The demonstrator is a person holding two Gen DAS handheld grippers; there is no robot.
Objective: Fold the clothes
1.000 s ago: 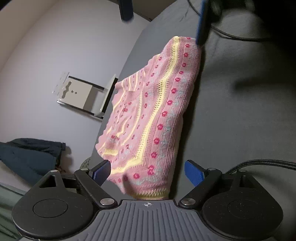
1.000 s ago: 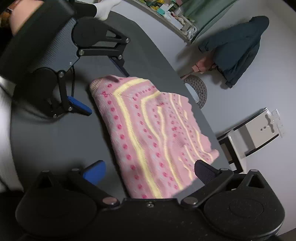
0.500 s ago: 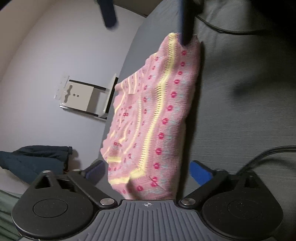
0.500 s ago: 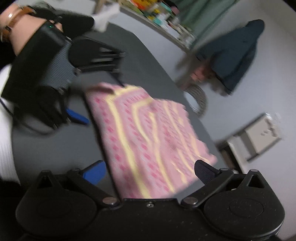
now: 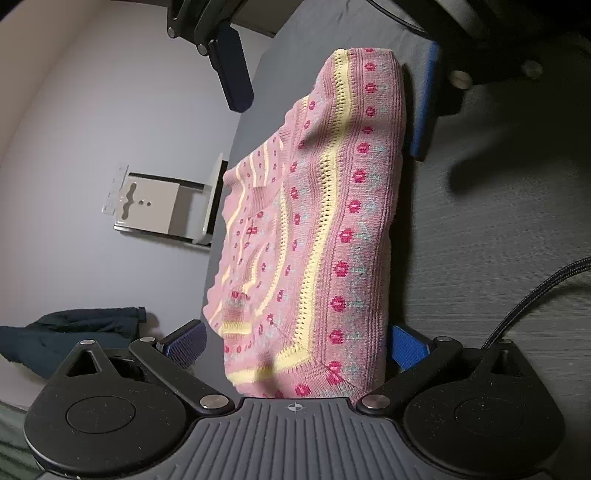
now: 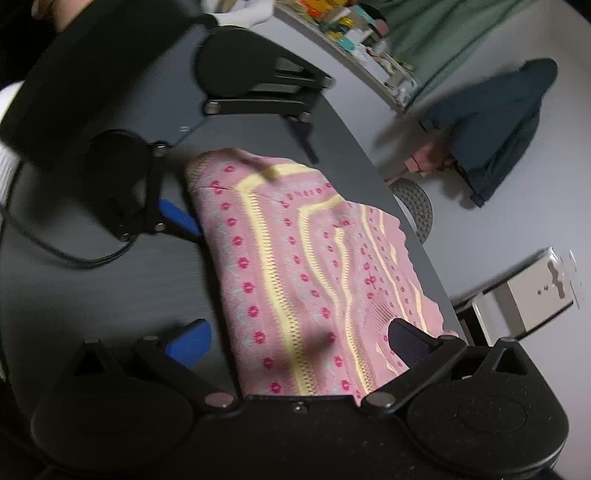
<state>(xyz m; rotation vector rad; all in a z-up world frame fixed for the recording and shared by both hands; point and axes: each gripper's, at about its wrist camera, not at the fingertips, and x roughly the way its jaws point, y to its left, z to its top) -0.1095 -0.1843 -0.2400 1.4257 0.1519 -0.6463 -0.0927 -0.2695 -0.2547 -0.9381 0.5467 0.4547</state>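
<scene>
A pink knitted sweater (image 5: 332,229) with yellow stripes and red dots lies folded into a long bundle on the dark table (image 5: 498,221). My left gripper (image 5: 295,343) is open, and the near end of the bundle sits between its blue pads without being pinched. At the far end my right gripper (image 5: 328,88) straddles the bundle the same way. In the right wrist view the sweater (image 6: 303,273) runs from my open right gripper (image 6: 299,343) up to the left gripper (image 6: 240,177), which a person's hand holds.
The table's edge runs close along the sweater's far side. Beyond it are a white stand (image 5: 155,199), a dark jacket (image 6: 495,125), a perforated round seat (image 6: 413,206) and a cluttered shelf (image 6: 351,33). A black cable (image 5: 535,295) trails over the table.
Both grippers have closed in on the sweater from opposite ends, and each end now lies between a pair of open fingers. The bundle looks pushed slightly narrower and taller.
</scene>
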